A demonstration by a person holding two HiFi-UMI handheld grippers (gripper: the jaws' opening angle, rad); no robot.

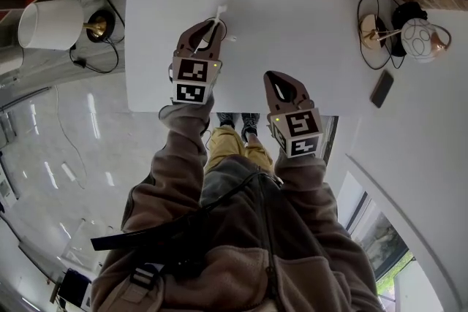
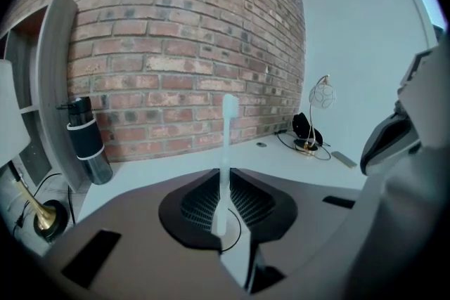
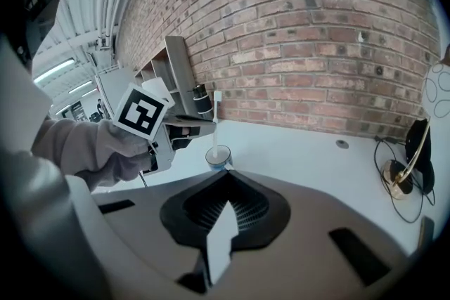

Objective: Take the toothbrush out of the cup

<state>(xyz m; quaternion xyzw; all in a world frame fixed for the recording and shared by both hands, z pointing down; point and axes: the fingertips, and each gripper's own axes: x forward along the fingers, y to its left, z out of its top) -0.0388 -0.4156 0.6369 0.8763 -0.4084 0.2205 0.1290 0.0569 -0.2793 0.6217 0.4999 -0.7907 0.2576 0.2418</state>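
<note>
Left gripper view shows left tongs pinching the toothbrush; right tongs pressed together.

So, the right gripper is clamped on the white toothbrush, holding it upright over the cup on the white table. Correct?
No, it is the left gripper that is clamped on the white toothbrush, holding it upright over the cup on the white table. The left gripper view shows the handle pinched between its jaws; the right gripper is empty.

In the head view the left claw hides most of the cup.
</note>
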